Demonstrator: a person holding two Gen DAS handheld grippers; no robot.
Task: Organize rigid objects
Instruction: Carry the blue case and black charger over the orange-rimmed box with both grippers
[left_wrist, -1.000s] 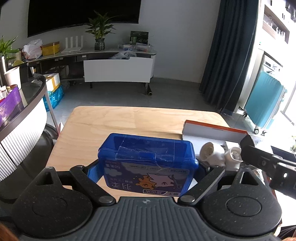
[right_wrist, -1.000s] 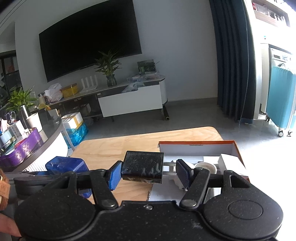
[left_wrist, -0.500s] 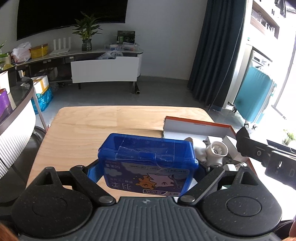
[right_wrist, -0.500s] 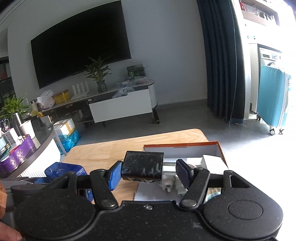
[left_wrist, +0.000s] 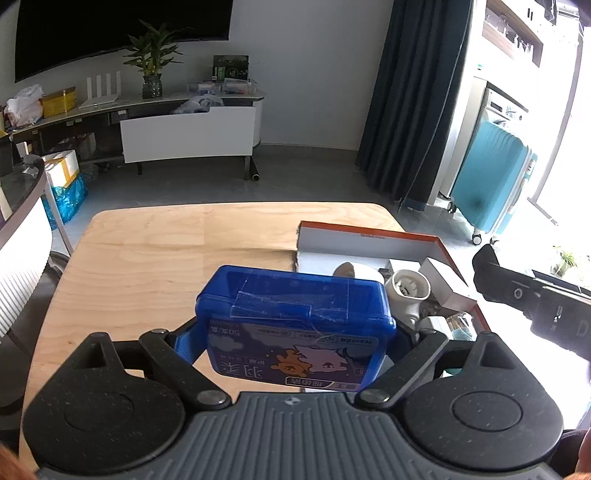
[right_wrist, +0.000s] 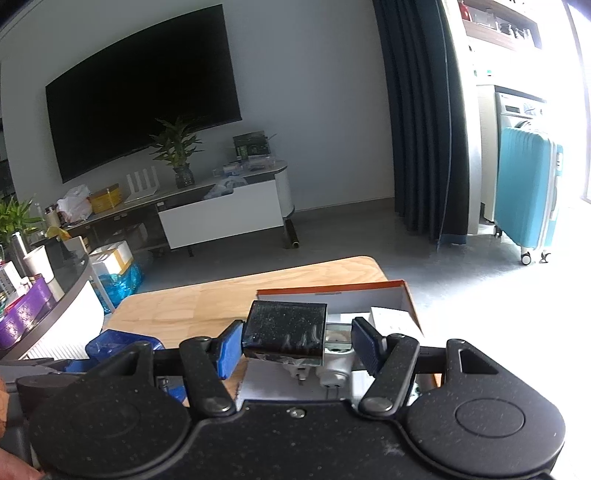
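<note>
Left gripper (left_wrist: 295, 343) clamps a blue case (left_wrist: 295, 332) and right gripper (right_wrist: 291, 341) a black block (right_wrist: 284, 328); lower each level into the orange-rimmed box (left_wrist: 369, 236) at the tabletop's right edge.

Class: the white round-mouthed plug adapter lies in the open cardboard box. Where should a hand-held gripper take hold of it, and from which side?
Grip the white plug adapter across its round barrel, just behind the open mouth, coming down from above. The cardboard box walls and neighbouring items block a sideways approach, and the barrel's curved sides look narrow enough for two fingers to span.

Blue plastic case (left_wrist: 295, 325) between left gripper (left_wrist: 293, 341) fingers (left_wrist: 184, 341), above table (left_wrist: 147, 251).
</note>
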